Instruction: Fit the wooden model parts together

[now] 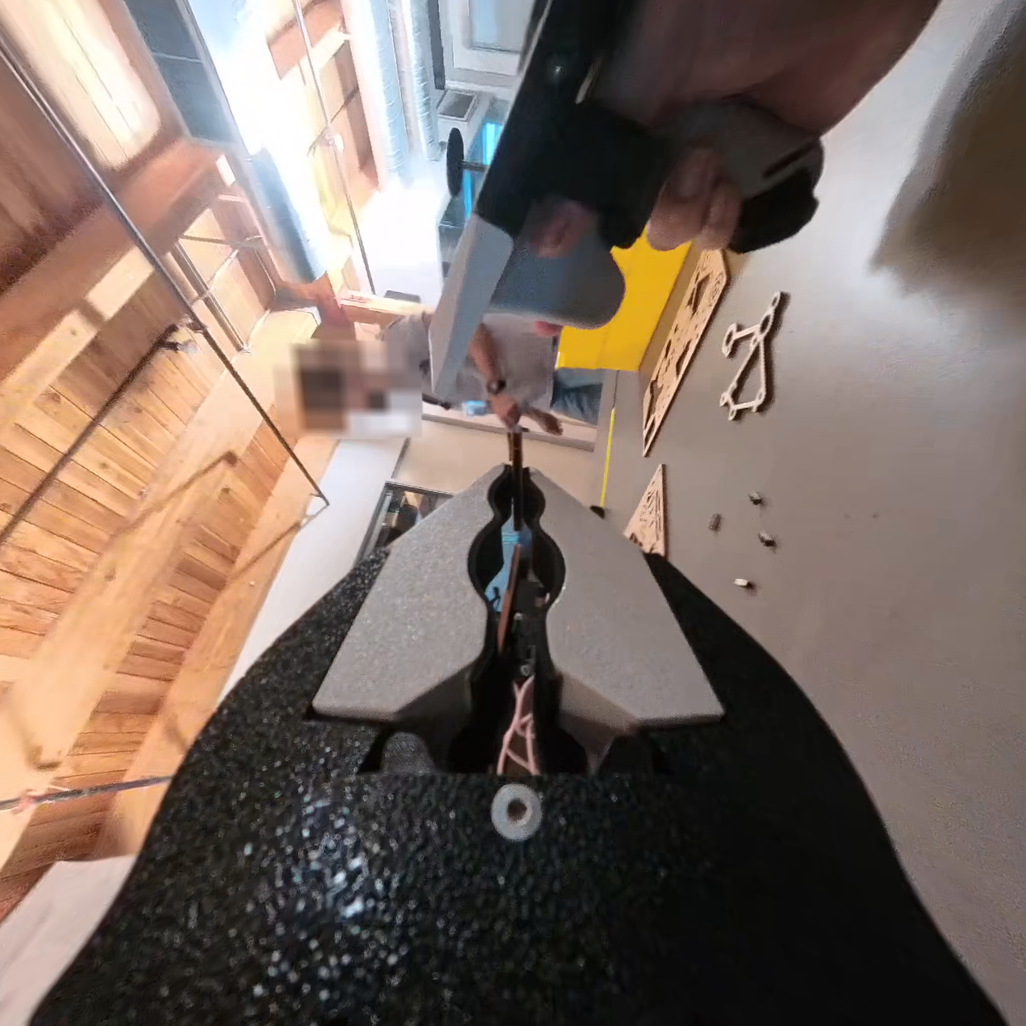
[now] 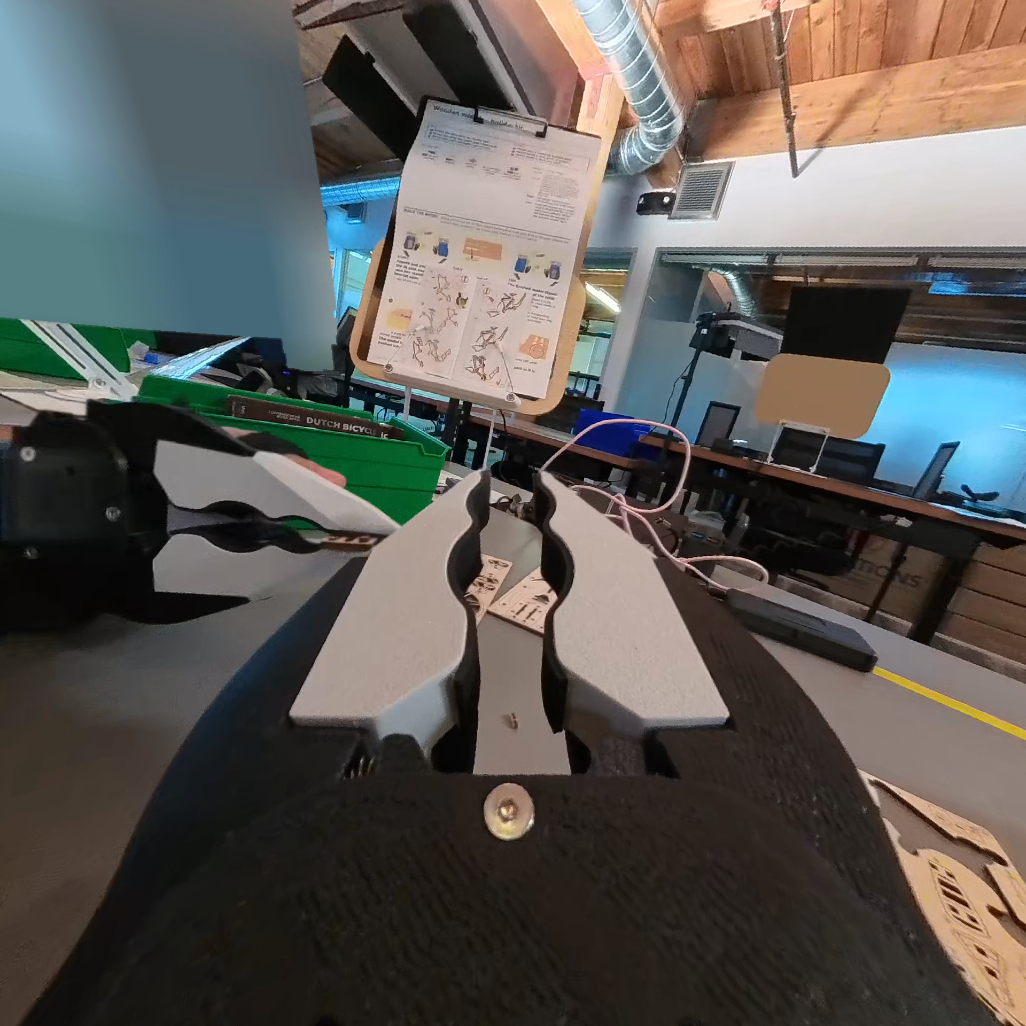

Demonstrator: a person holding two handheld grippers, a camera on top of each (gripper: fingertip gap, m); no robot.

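Plainly, the biggest hazard lies on the grey bench (image 2: 916,694), where the perforated wooden sheets (image 1: 685,338) sit near the far edge by the yellow strip; a careless sweep could push them off.

Next, the left tongs (image 1: 517,488), rolled on their side, are pinched down on a thin dark wooden piece (image 1: 516,472) held edge-on, only a narrow strip poking past the tips. So slim a part could pivot or snap if pressed crooked into a slot. From the right wrist view the same piece (image 2: 350,539) juts sideways out of them.

The right tongs (image 2: 512,483) stand a moderate way apart and hold nothing, hovering over two small sheets on the bench; I judge they must come in to meet the held piece, and a misjudged closing could knock it loose.

The cut-out frame part (image 1: 749,355) lies flat, apart from the sheets.

Smallest, the loose pegs (image 1: 754,519) are scattered, easily brushed away and lost.
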